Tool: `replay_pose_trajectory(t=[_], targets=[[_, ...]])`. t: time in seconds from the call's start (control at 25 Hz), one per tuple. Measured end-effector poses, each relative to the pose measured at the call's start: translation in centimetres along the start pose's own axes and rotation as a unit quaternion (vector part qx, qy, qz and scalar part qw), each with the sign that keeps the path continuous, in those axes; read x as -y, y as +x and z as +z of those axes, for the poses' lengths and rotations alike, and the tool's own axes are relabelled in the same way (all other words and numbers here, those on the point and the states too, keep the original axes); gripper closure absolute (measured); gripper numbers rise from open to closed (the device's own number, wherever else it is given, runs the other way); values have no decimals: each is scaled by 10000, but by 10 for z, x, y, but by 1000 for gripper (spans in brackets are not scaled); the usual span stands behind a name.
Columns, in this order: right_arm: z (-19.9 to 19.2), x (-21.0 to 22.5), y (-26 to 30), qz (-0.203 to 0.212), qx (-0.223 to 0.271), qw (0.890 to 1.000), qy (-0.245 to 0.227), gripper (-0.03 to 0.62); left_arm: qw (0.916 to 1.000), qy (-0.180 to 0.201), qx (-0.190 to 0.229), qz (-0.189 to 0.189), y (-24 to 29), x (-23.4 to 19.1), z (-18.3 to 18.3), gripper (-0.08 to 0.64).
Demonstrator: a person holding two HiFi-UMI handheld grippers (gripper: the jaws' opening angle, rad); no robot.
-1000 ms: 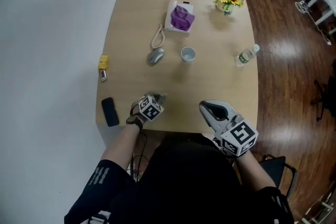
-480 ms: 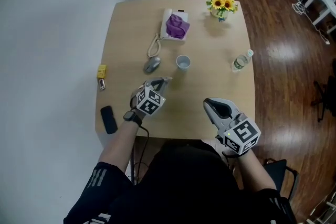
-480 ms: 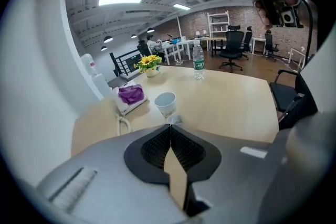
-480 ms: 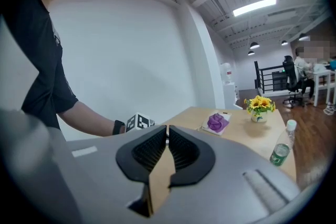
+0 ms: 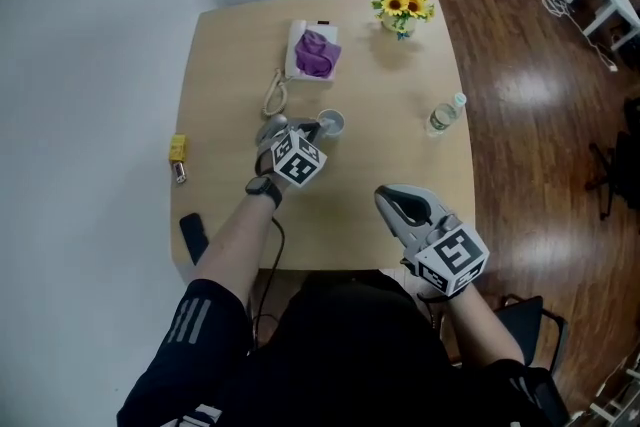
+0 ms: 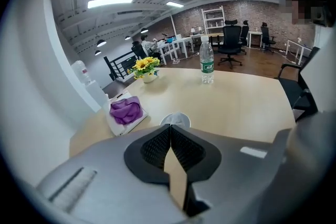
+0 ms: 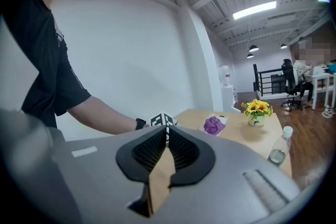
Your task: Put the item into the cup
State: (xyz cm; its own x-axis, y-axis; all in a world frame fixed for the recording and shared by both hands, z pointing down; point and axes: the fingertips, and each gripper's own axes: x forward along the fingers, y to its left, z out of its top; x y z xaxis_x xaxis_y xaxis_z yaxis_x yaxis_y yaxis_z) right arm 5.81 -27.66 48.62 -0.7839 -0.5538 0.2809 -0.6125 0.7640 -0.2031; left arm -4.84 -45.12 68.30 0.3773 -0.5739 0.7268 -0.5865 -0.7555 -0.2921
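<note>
- since a second ago, when it hung over the near edge of the worktop (image 5: pixel 405 150), the left tool (image 5: pixel 317 128) has travelled out toward 12 o'clock, and its tips are now at mid-worktop, just beside the cup (image 5: pixel 331 122).
- the cup stands upright at about 1 o'clock from those tips; in the left gripper view it sits dead ahead at 12 o'clock, just past them.
- a mouse (image 5: pixel 267 128) lies at 9 o'clock of the left tool, partly behind it.
- for the task, this looks like a reach toward the cup with nothing to drop: no item is being carried, and which thing is meant to go in cannot be told.
- the left tool's jaws are pressed fully together, with nothing between the pads.
- the right tool (image 5: pixel 388 198) has stayed over the near edge, at about 5 o'clock from the cup, well apart from it; its jaws are also closed and empty.
</note>
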Motion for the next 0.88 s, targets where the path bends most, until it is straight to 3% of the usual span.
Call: replay_pose_trajectory(t=[0.52,0.88], targets=[[-16,7,0,4,-82,9994,341,571,9945,483,-849,-380,68,7,-2,550],[-12,14,4,-26,-42,9992,405,571,9944,462,-815,-492,66,6,1,475]])
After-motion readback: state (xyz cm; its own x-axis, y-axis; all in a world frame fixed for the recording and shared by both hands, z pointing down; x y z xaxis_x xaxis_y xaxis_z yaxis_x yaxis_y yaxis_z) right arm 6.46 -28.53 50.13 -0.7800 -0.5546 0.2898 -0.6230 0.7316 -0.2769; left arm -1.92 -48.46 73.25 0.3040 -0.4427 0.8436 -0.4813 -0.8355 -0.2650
